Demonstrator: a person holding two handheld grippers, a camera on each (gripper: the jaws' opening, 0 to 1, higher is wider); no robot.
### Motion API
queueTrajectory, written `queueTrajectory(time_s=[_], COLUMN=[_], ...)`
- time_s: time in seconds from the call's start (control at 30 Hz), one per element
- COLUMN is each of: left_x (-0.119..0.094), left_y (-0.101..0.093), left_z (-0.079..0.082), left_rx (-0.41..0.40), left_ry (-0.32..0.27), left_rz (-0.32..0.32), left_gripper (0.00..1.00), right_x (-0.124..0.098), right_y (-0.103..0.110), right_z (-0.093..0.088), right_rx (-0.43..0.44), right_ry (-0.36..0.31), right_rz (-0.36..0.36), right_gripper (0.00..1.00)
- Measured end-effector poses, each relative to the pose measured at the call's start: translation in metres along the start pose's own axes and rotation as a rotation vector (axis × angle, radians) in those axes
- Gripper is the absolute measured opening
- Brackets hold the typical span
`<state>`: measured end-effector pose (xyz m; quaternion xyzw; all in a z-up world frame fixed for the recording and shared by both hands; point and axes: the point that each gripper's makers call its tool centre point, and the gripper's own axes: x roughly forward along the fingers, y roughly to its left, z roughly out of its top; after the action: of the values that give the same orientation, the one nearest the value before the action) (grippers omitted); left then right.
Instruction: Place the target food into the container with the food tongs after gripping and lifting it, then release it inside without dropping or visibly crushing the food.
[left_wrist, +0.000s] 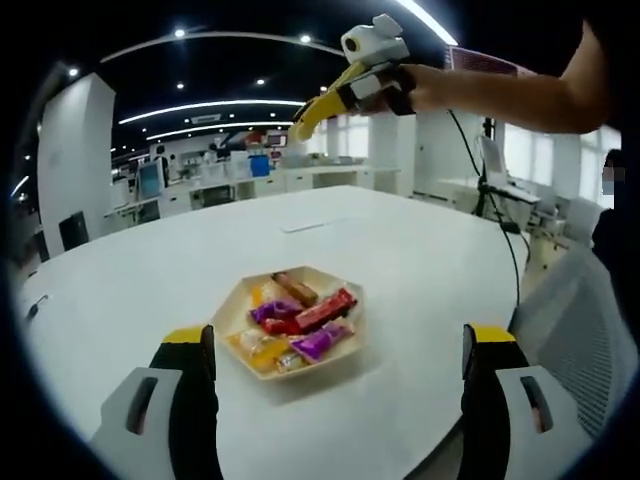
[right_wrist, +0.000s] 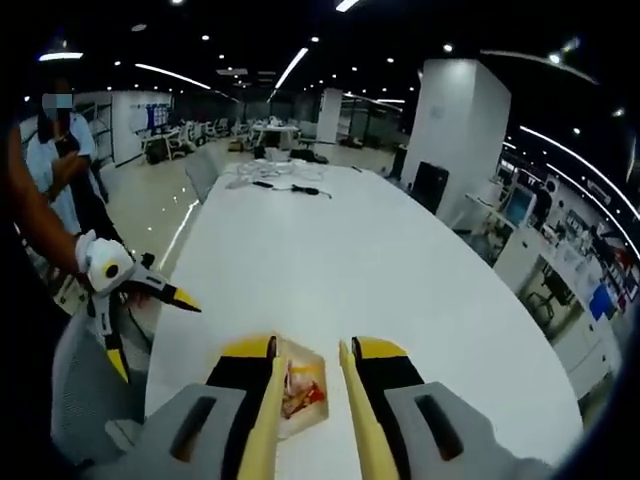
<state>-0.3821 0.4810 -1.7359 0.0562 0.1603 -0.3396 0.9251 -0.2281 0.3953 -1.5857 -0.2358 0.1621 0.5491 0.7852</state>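
A pale hexagonal tray (left_wrist: 232, 312) of wrapped snacks (left_wrist: 300, 318) sits on the white table (left_wrist: 420, 250), just ahead of my left gripper (left_wrist: 337, 340). Its jaws stand wide open with nothing between them. My right gripper (left_wrist: 352, 90) is held in a hand high above the table's far side, and yellow food tongs (left_wrist: 318, 112) stick out of it. In the right gripper view the right gripper (right_wrist: 310, 347) is shut on the tongs (right_wrist: 265, 420), whose arms are apart. The tray (right_wrist: 318, 360) lies far below between them. The left gripper (right_wrist: 150, 335) hangs open at the left.
A grey mesh chair (left_wrist: 580, 320) stands at the table's edge, and a black cable (left_wrist: 500, 230) trails from the raised arm. Cables and small items (right_wrist: 285, 187) lie at the table's far end. A person (right_wrist: 55, 170) stands beside the table. Office desks fill the background.
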Motion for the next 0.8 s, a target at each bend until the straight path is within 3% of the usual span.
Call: queueTrajectory(time_s=[0.07,0.2,0.6,0.67,0.8], left_x=[0.001,0.001,0.002,0.003,0.003], left_y=[-0.001,-0.001,-0.004,-0.004,-0.006], left_z=[-0.001,-0.002,-0.004,-0.005,-0.005], left_rx=[0.0,-0.004,-0.002,-0.007,-0.005], left_ry=[0.004,0.008,0.02,0.021,0.025], left_rz=[-0.006,-0.006,-0.021,-0.022,-0.027], left_gripper=[0.99,0.99,0.99,0.99,0.99], right_x=[-0.008,-0.032,-0.077,-0.083,-0.088], right_y=[0.0,0.008,0.037,0.043,0.061], right_z=[-0.004,0.002,-0.021,-0.021,-0.027], right_rx=[0.005,0.056,0.085,0.069,0.079], right_ry=[-0.013,-0.132,-0.216,-0.27,-0.314], right_rz=[-0.012,-0.037,-0.089,-0.115,-0.106], right_gripper=[0.29,0.29,0.29,0.29,0.29])
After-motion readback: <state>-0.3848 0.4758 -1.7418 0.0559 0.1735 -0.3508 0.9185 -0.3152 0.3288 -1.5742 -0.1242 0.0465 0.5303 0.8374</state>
